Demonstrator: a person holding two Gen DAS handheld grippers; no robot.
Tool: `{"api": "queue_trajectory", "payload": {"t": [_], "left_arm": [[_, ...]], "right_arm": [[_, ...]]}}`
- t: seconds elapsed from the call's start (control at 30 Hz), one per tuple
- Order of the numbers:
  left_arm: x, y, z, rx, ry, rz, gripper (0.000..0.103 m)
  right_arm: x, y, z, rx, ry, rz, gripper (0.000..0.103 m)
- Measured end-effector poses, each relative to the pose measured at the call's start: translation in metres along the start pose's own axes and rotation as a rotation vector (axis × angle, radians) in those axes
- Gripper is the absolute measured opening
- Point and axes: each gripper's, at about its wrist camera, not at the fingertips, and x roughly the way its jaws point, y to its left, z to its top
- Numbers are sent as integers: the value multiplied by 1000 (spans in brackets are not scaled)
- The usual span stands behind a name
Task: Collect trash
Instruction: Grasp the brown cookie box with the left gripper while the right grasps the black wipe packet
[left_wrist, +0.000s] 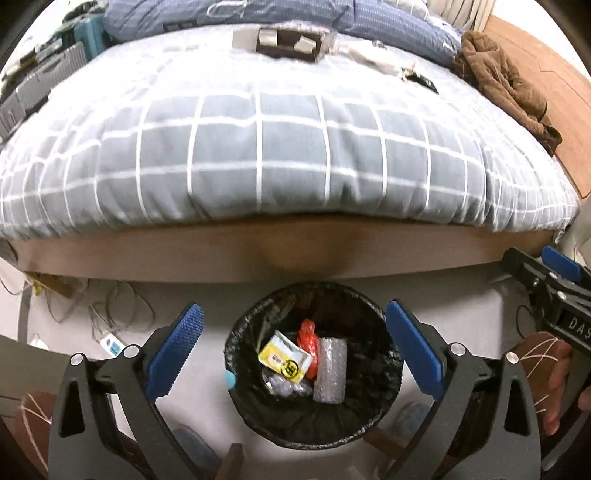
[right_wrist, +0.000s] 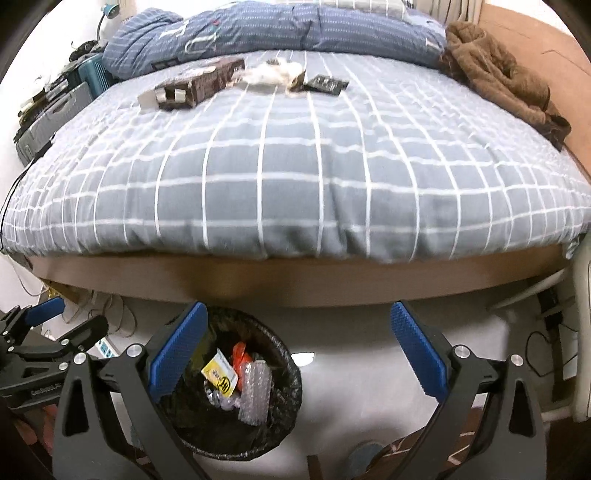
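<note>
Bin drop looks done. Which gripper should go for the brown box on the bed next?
Probably left. The box lies dead ahead of the left gripper; for the right gripper it sits off to the left. Both are open and empty.

Before me stands a bed on a brown wooden frame, spread with a grey checked quilt. A blue duvet is bunched at its far end. Pale floor runs beneath, with cables at the left.
</note>
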Motion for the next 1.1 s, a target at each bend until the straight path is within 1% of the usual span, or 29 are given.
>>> {"api": "queue_trajectory", "payload": {"t": [0.27, 0.43, 0.63, 0.8, 0.97, 1.1], "left_arm": [[-11, 2, 43, -4, -36, 8, 97], [-10, 2, 82, 4, -65, 14, 97], [-4, 5, 135, 14, -100, 14, 97], [7, 4, 189, 38, -126, 22, 97], [25, 0, 238, 62, -130, 11, 97], [45, -5, 274, 71, -110, -6, 97]], "right_arm": [[-6, -16, 46, 28, -49, -6, 95], [3, -20, 76, 24, -68, -4, 95], [23, -30, 122, 38, -82, -11, 95], [47, -43, 167, 63, -88, -19, 95], [74, -53, 207, 89, -78, -31, 95], [96, -59, 232, 115, -63, -33, 95]]}}
